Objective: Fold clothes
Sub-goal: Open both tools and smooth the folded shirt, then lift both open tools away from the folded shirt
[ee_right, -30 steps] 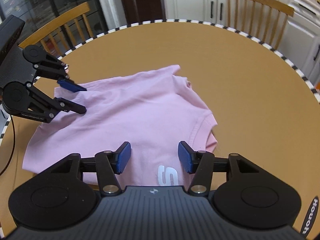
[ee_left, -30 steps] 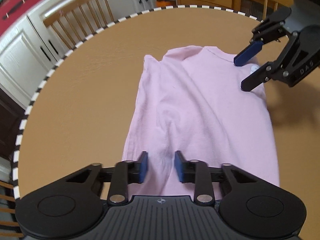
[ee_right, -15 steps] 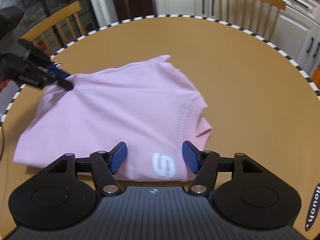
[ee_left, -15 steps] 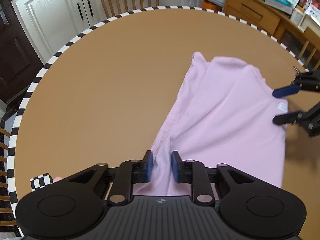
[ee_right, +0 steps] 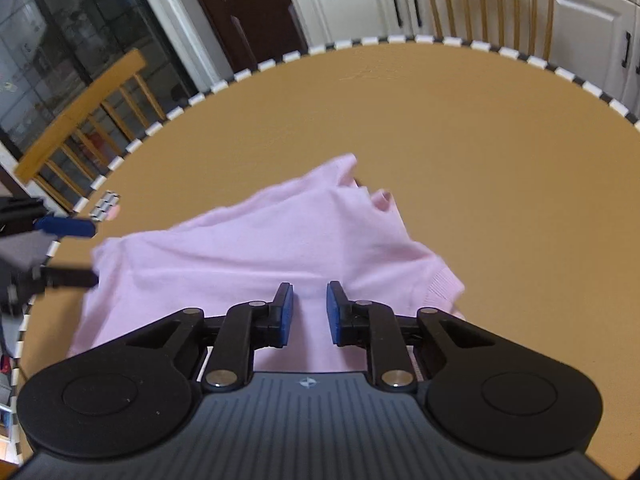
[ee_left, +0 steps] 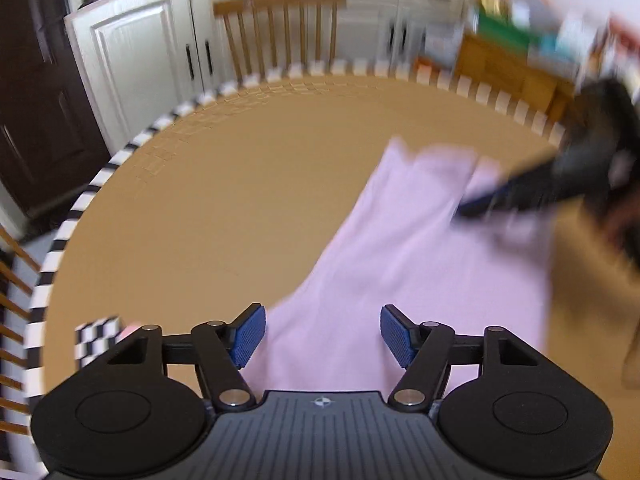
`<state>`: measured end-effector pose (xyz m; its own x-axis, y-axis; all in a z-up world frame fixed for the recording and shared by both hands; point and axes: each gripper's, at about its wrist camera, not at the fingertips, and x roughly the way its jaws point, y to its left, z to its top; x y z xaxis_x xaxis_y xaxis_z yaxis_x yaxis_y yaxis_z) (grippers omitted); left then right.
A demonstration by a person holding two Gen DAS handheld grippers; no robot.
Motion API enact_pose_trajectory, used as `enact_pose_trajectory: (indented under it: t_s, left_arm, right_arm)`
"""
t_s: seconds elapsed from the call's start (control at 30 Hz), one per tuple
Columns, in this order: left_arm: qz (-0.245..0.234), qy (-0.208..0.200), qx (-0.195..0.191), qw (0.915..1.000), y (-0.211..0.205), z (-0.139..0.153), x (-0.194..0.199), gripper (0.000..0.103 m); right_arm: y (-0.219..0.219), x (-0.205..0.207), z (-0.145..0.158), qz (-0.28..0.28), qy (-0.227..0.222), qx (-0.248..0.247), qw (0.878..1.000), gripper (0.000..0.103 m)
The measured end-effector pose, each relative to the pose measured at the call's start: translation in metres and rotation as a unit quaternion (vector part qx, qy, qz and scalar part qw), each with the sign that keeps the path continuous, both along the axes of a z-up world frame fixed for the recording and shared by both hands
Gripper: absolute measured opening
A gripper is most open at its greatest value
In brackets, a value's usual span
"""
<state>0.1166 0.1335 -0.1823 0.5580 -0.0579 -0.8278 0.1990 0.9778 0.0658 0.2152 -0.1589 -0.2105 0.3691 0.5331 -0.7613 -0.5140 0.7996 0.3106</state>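
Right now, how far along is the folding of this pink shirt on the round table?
Partly done: the pink shirt lies on the table as a narrowed bundle with its sleeve tucked in. In hand: the left gripper has just been opening, pads clear of the cloth; the right gripper has been closing over the near edge, though a gap still shows. Left: the final crosswise fold.

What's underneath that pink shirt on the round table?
The pink shirt lies straight on the brown table, which shows bare all round it. The cloth is folded over itself, so anything between its layers or beneath them is hidden.
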Motion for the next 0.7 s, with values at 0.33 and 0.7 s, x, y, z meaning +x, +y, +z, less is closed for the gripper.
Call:
enact_pose_trajectory:
  t_s: [0.33,0.7]
  left_arm:
    - [0.084,-0.019,0.010,0.9963,0.053,0.003,-0.011,0.079]
    - [0.034,0.066,-0.167,0.9831,0.016,-0.002,-0.052,0.077]
  right_arm:
    - [-0.015,-0.048,0.041,-0.019,-0.048,-0.019,0.998,0.037]
    - [-0.046,-0.158,0.002,-0.121,0.163,0.134,0.970,0.040]
